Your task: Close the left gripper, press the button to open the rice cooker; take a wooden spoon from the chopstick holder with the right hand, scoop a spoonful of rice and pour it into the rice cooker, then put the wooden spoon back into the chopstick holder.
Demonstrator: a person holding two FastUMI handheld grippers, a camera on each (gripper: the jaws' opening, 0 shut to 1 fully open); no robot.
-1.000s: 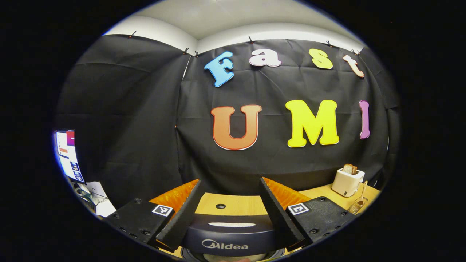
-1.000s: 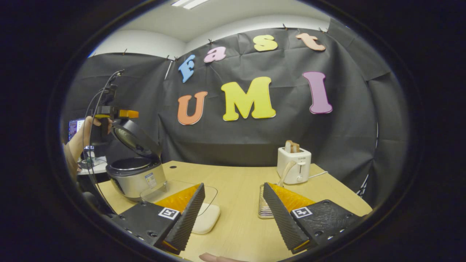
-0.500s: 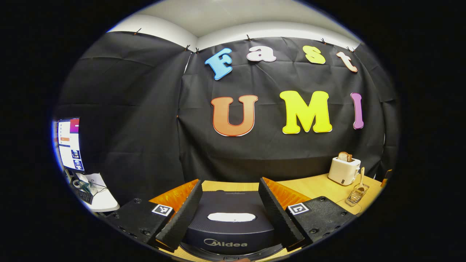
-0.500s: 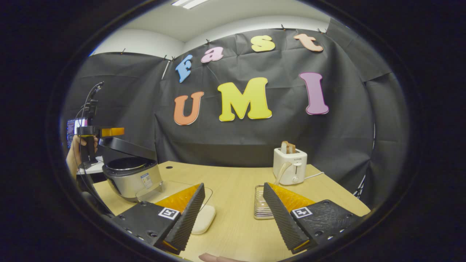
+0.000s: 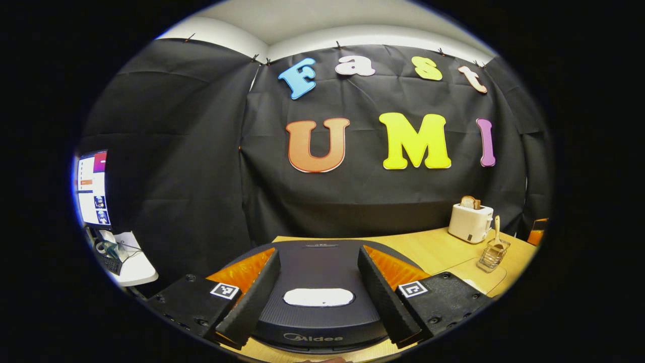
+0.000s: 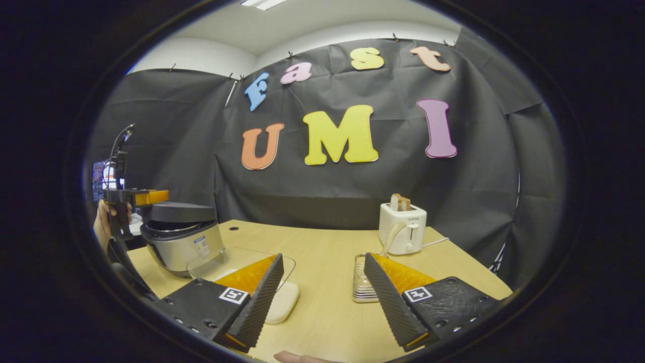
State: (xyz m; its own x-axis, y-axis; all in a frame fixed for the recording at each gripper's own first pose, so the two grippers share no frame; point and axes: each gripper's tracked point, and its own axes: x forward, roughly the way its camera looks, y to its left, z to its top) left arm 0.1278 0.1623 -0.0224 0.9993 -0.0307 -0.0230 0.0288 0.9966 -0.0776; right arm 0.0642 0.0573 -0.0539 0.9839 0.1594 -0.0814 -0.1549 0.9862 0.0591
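Note:
The rice cooker (image 6: 181, 241) stands at the table's left, its dark lid (image 6: 184, 213) lying down on the silver body. In the left gripper view the lid (image 5: 320, 282) spreads right below my left gripper (image 5: 318, 250), which is open with a finger over each side of the white button patch (image 5: 318, 297). From the right gripper view, a hand holds the left gripper (image 6: 136, 197) at the lid's left edge. My right gripper (image 6: 323, 257) is open and holds nothing above the table. The wooden spoon (image 6: 395, 237) stands in the chopstick holder (image 6: 362, 282) just beyond the right finger.
A white toaster (image 6: 403, 227) with bread stands at the back right of the wooden table (image 6: 322, 247). A white rounded dish (image 6: 282, 302) and a clear plate (image 6: 242, 259) lie by my right gripper's left finger. A monitor (image 5: 93, 186) glows far left.
The cooker lid has swung down from tilted open to flat on the body. My left gripper came down with it. The right gripper has barely moved.

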